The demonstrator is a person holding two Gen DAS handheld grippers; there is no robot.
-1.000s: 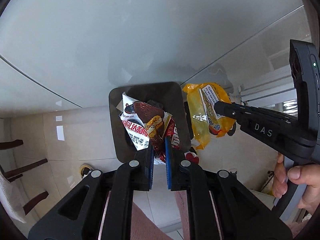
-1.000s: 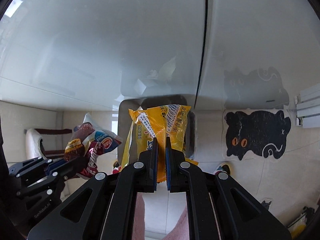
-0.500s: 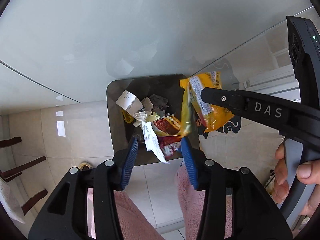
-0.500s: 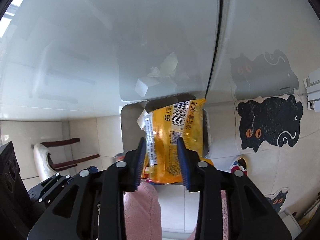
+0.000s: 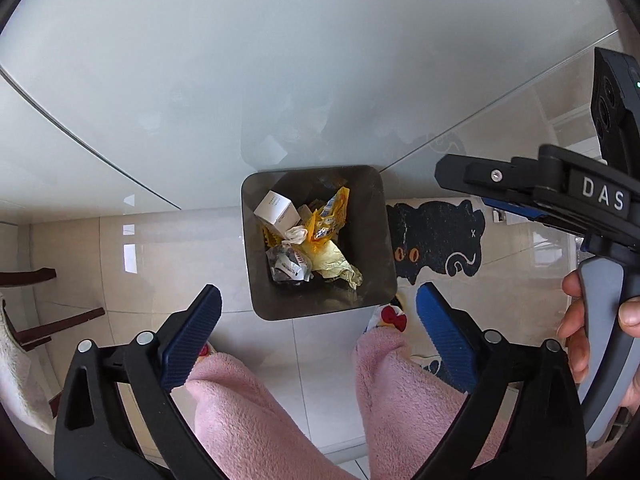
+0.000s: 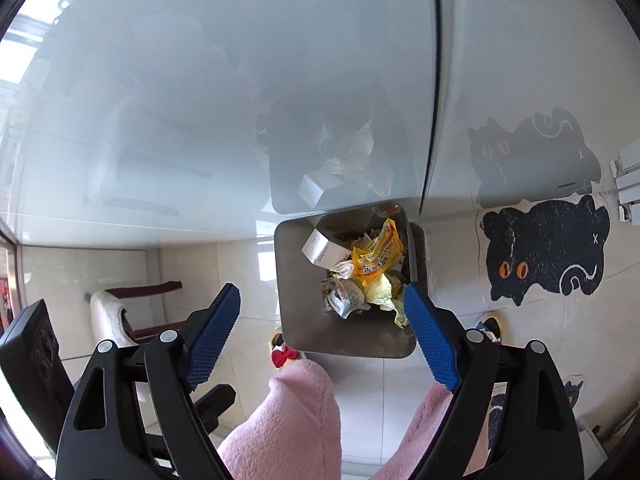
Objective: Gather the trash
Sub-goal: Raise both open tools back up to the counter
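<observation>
A dark square trash bin [image 5: 380, 240] stands on the tiled floor below a glass table edge; it also shows in the right wrist view [image 6: 292, 300]. Inside lie a yellow snack wrapper [image 5: 330, 212] [image 6: 378, 254], a small white box [image 5: 277, 208] [image 6: 322, 248], crumpled silver wrappers [image 5: 289, 266] [image 6: 342, 296] and pale yellow paper [image 5: 334, 262]. My left gripper [image 5: 318, 334] is open and empty above the bin's near side. My right gripper [image 6: 322, 330] is open and empty above the bin; it shows from the side in the left wrist view [image 5: 500, 188].
A frosted glass tabletop [image 5: 280, 60] fills the upper half of both views. A black cat-shaped mat [image 5: 436, 238] [image 6: 544, 248] lies right of the bin. The person's pink-clad legs [image 5: 248, 412] stand in front of the bin. A dark wooden chair [image 6: 132, 308] stands at left.
Both grippers opened wide and let go of their wrappers. The red-and-white wrappers and the yellow snack wrapper dropped into the bin. The right gripper moved away to the right.
</observation>
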